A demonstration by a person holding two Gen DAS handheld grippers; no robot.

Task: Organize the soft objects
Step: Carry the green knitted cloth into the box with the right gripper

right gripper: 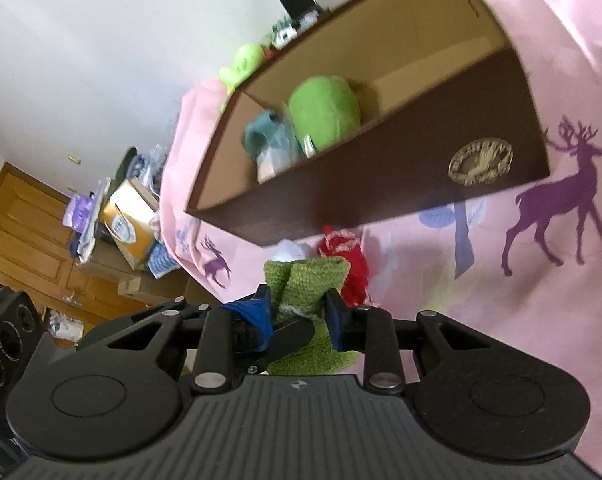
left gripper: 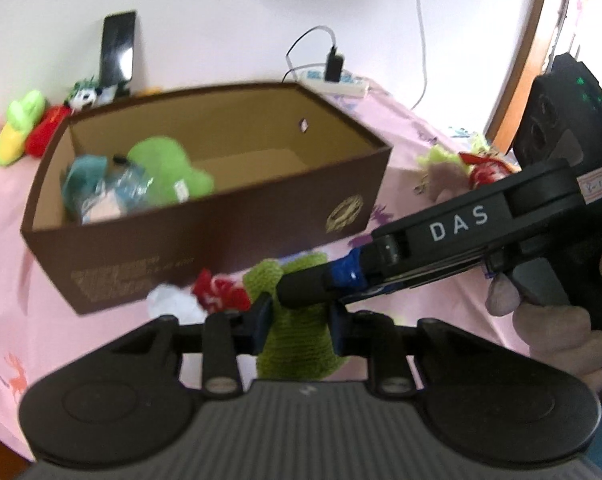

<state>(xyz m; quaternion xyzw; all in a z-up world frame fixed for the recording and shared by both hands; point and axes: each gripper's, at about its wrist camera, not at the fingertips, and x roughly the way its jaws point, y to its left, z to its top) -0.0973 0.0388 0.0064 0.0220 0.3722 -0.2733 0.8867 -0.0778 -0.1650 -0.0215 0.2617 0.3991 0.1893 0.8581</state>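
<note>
A green knitted soft toy (left gripper: 295,332) with red and white parts (left gripper: 217,294) hangs just in front of the brown cardboard box (left gripper: 221,236). My left gripper (left gripper: 299,316) is shut on the toy's green body. My right gripper (right gripper: 299,306) is shut on the same green toy (right gripper: 305,276), and its fingers (left gripper: 301,286) reach in from the right in the left wrist view. Inside the box lie a green plush (left gripper: 165,168) and a teal plush with plastic wrap (left gripper: 97,192); they also show in the right wrist view (right gripper: 323,110).
A pink deer-print cloth (right gripper: 541,300) covers the table. A yellow-green plush (left gripper: 15,130) and a red toy (left gripper: 45,134) lie behind the box at left, more soft toys (left gripper: 457,168) at right. A phone (left gripper: 118,50) and power strip (left gripper: 335,78) stand by the wall.
</note>
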